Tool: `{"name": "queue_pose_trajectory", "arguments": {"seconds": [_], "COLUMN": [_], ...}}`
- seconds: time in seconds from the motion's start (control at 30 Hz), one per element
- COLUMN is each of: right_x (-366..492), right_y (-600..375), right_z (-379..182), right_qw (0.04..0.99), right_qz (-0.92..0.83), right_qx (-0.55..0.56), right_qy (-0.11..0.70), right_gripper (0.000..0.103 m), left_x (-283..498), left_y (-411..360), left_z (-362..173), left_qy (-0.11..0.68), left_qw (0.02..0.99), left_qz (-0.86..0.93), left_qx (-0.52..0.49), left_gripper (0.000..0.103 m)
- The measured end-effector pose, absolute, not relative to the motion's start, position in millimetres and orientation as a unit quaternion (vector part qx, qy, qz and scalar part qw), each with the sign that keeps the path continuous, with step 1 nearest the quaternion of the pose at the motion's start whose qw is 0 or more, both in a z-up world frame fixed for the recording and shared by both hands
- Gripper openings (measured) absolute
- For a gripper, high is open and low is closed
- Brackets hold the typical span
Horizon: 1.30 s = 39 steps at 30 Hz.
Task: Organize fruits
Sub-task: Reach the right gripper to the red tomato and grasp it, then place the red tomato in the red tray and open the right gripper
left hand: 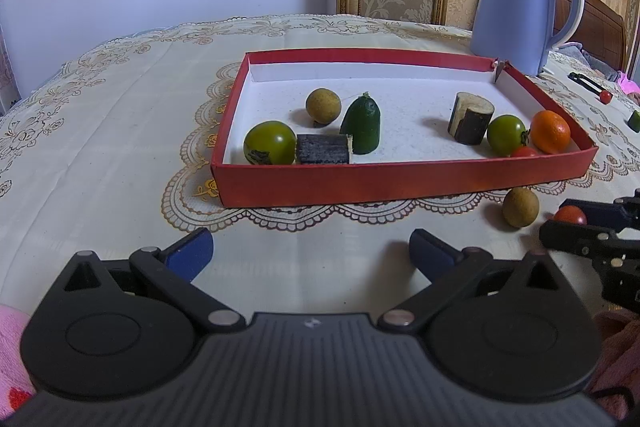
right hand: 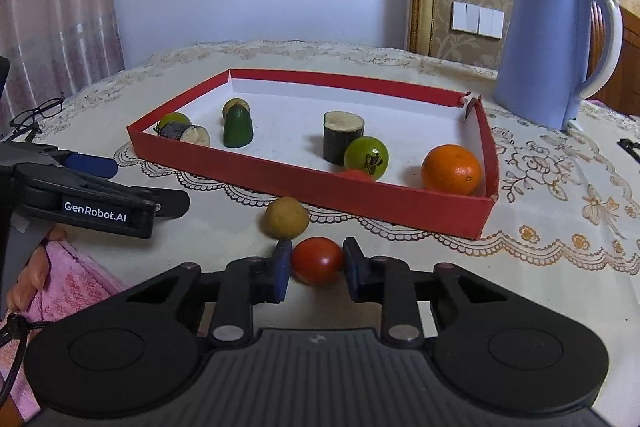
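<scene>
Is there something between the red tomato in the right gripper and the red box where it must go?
The brown longan lies just beyond the red tomato, before the red box's near wall. The right gripper must lift over both.

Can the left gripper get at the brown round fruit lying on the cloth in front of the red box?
Probably yes: the left gripper is open and the brown round fruit lies uncovered, though the right gripper, shut on the red tomato, crowds it.
</scene>
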State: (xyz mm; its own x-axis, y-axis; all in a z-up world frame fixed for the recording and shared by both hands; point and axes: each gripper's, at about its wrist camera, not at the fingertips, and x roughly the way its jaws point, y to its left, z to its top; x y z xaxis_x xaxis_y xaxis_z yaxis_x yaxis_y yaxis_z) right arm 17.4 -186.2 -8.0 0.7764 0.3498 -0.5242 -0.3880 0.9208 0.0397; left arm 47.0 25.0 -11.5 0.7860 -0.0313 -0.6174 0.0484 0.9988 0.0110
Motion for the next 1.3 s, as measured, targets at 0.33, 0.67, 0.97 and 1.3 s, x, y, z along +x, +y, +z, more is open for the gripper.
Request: {"name": "queue_pose_trajectory", "arguments": {"seconds": [0.33, 0.67, 0.97, 1.3], "right_x": [22.2, 67.3, 102.0, 117.8], "right_y": [-194.7, -166.7, -135.4, -125.1], "right_z": [15.1, 31.1, 18.9, 5.8], "right_qw": [0.955, 0.951, 0.94, 0.935], "right_qz": [0.184, 0.197, 0.202, 0.193], "right_qx": [-0.014, -0.032, -0.055, -0.058], "right_qy": [0.232, 0.236, 0.268, 0.29], "right_gripper": [0.027, 0.027, 0.027, 0.027], "left_x": [46.9, 46.9, 46.9, 47.0], "left_y": [24.8, 24.9, 25.1, 26.0], "left_z": [-11.5, -11.6, -11.7, -12.0], "left_qy": [0.326, 0.326, 0.326, 0.326], "left_qw": [0.945, 0.945, 0.945, 0.945], "left_qz": [-0.021, -0.021, -0.021, -0.021], "left_qx": [0.013, 0.013, 0.013, 0.013], "left_gripper": [0.103, 0.103, 0.103, 0.103]}}
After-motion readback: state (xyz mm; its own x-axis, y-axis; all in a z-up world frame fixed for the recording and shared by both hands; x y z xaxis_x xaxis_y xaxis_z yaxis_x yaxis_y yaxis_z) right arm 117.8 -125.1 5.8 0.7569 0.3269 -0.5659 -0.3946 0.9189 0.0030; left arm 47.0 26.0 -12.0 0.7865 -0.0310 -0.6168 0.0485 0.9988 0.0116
